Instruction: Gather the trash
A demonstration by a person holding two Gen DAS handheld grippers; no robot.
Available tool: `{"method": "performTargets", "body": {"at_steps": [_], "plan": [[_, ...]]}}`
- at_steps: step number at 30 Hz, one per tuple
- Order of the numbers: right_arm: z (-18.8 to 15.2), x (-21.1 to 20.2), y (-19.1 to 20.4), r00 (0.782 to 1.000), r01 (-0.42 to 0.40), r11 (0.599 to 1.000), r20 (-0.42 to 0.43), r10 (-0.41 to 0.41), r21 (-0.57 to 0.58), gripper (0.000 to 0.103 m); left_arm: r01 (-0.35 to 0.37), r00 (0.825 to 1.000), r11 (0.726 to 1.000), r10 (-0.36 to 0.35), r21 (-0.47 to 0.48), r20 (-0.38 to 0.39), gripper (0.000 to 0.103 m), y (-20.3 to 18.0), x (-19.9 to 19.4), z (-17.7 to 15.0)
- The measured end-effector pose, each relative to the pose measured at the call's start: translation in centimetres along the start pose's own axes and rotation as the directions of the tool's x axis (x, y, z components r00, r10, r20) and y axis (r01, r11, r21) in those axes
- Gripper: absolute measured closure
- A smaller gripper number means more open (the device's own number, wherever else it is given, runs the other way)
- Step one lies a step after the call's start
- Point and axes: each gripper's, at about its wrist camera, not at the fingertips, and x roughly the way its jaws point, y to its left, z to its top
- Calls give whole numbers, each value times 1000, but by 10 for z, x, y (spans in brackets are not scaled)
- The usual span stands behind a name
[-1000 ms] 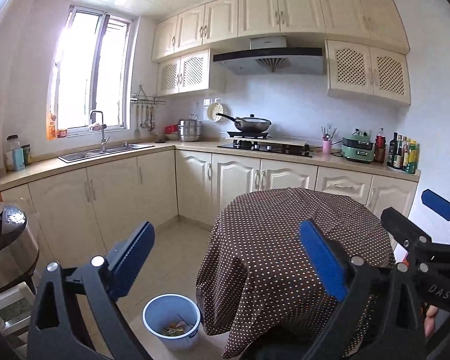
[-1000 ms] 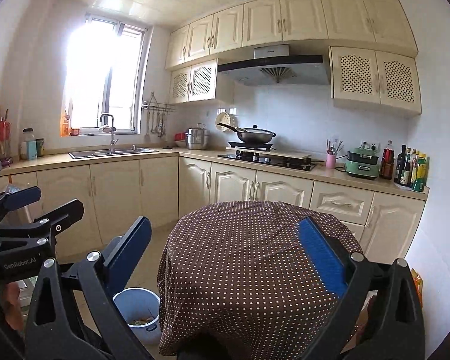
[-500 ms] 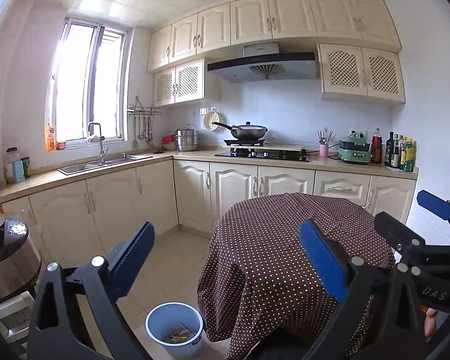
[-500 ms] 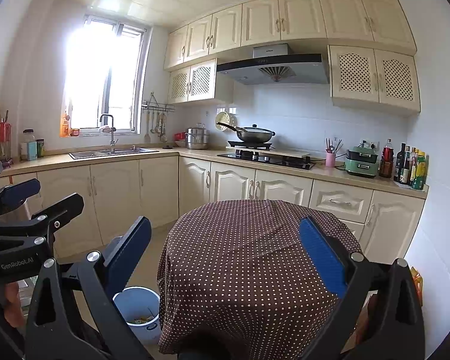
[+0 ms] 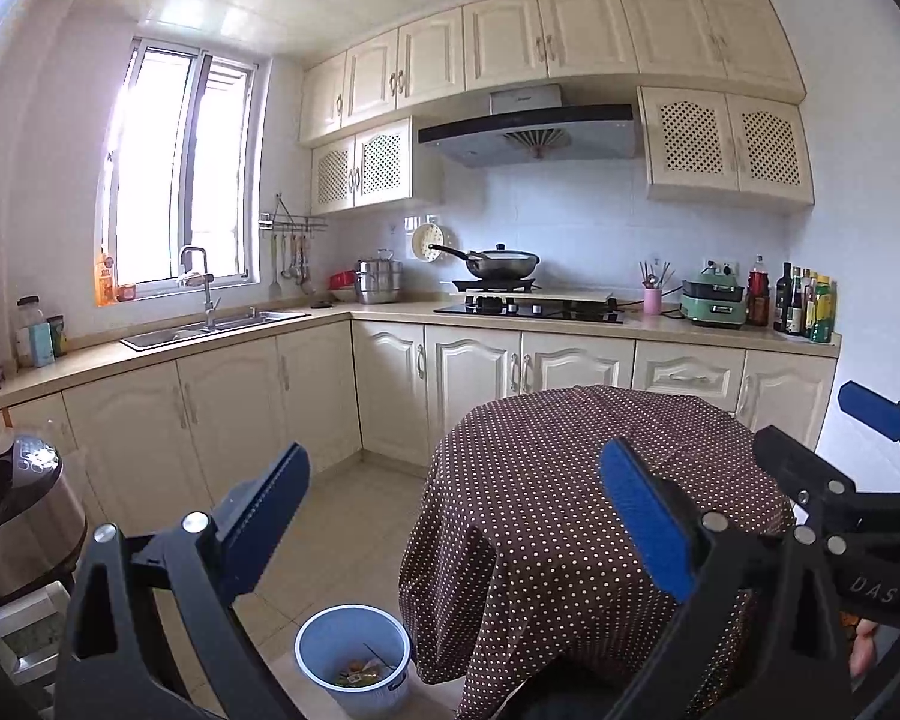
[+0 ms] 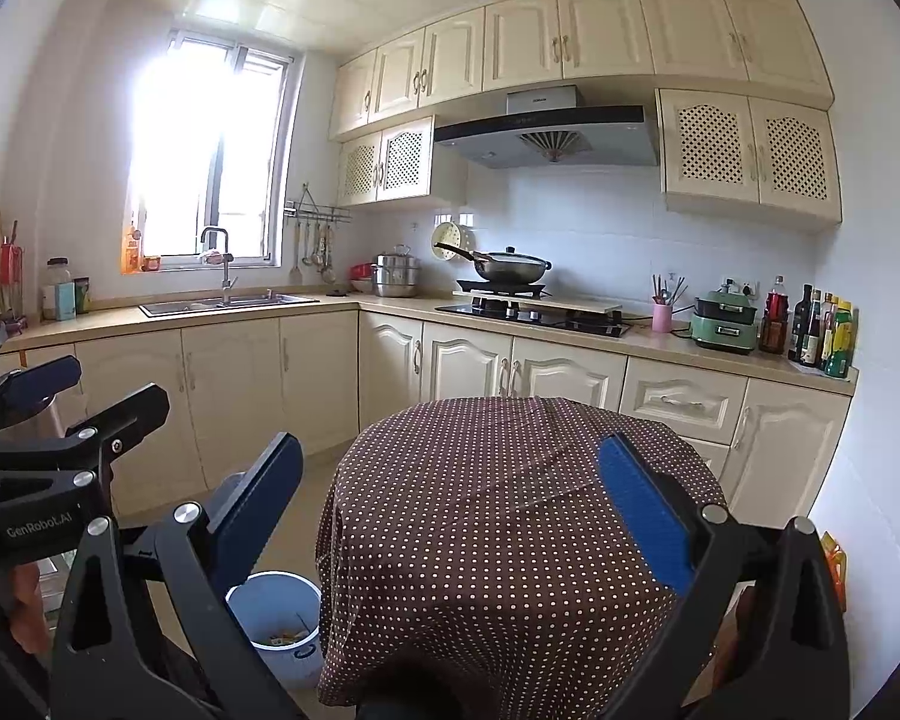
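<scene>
Both wide open and holding nothing: left gripper [image 5: 453, 507] and right gripper [image 6: 450, 495], jaws spread, up above the polka-dot bench [image 6: 498, 516]. Down on the floor [image 5: 336, 516] by the bench's left edge, light blue trash bin [image 5: 354, 657] with a few scraps of trash [image 5: 359, 672] at the bottom.
</scene>
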Motion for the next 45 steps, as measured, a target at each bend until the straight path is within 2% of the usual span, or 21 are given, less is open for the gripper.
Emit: {"method": "performTargets", "body": {"at_steps": [45], "plan": [[-3, -1, 3, 1000, 0, 1000, -15, 0, 9, 7, 2, 1000, 1000, -2, -4, 0, 7, 0, 0, -3]]}}
